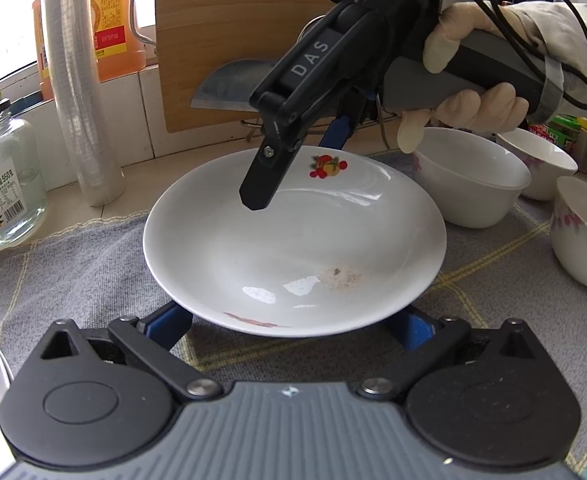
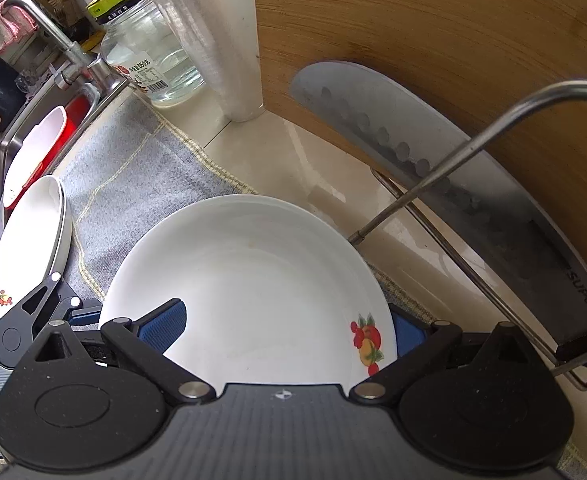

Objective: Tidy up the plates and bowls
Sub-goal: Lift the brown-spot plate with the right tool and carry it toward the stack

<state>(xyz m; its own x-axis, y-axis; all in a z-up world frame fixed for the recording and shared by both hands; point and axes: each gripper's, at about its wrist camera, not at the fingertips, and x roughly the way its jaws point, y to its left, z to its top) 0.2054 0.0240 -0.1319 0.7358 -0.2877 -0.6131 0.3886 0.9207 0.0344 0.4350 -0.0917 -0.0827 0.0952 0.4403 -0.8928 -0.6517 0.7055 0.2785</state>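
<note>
A white plate [image 1: 293,240] with a fruit decal lies on the grey cloth [image 1: 73,264]; it carries a brownish smear. My left gripper [image 1: 293,326] is open at its near rim, and the rim hides both blue fingertips. My right gripper [image 1: 293,168], held by a gloved hand [image 1: 465,108], reaches in from the upper right. It is open and straddles the far rim, one finger above the plate [image 2: 245,280] and one behind it. In the right wrist view that gripper [image 2: 285,328] shows the same wide spread. A second decal plate [image 2: 29,232] lies at the sink edge.
Three white bowls [image 1: 469,176] [image 1: 537,164] [image 1: 581,232] stand at the right. Behind are a wooden cutting board [image 2: 433,40], a cleaver [image 2: 433,168] on a wire rack [image 2: 473,144], a wrap roll [image 1: 81,92], a glass jar [image 1: 5,184] and an oil bottle [image 1: 113,20]. The sink [image 2: 1,140] holds a red basin.
</note>
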